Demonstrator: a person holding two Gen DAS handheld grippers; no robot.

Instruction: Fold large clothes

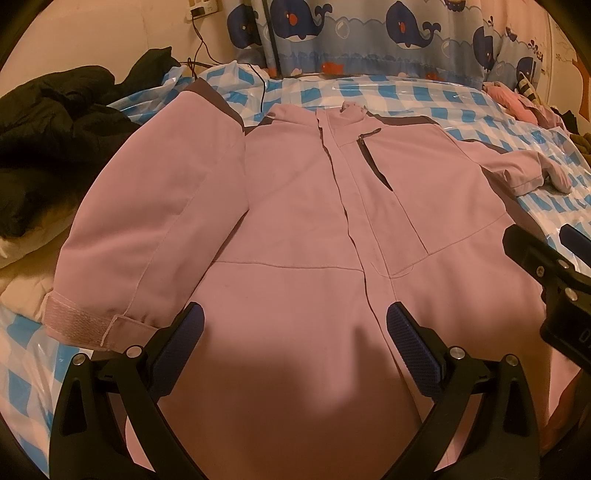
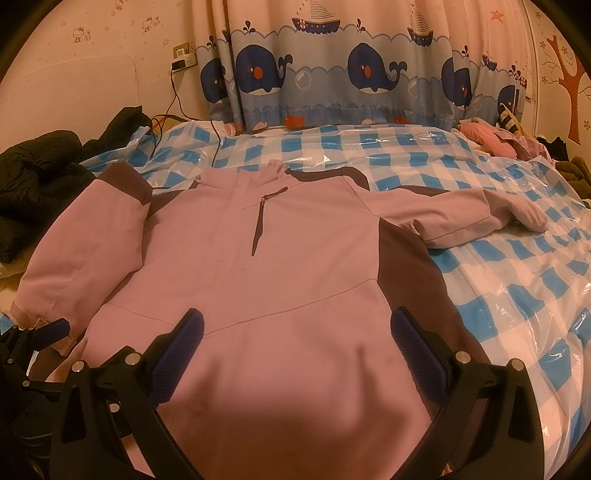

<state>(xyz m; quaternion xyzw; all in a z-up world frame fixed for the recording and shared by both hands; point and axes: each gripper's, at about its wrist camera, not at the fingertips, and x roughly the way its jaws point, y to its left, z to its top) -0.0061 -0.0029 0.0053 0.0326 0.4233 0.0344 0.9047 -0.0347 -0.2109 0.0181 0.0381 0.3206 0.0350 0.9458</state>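
A bed [image 2: 498, 295] under blue-checked plastic fills a room hung with a whale-print curtain [image 2: 332, 74]. A pink jacket [image 1: 295, 221] lies front-up directly beneath and ahead of the left gripper [image 1: 295, 343] and right gripper [image 2: 297, 343], both spread wide and holding nothing.

Child's bedroom at home | bed [image 2: 480, 280] under blue-and-white checked plastic cover | whale-and-sailboat curtain [image 2: 332, 74] behind | cartoon-cat wallpaper [image 2: 81, 35], tree sticker [image 2: 570, 92] | clothes piled [image 1: 55, 122] at bedside | charger [image 2: 181, 62] plugged in
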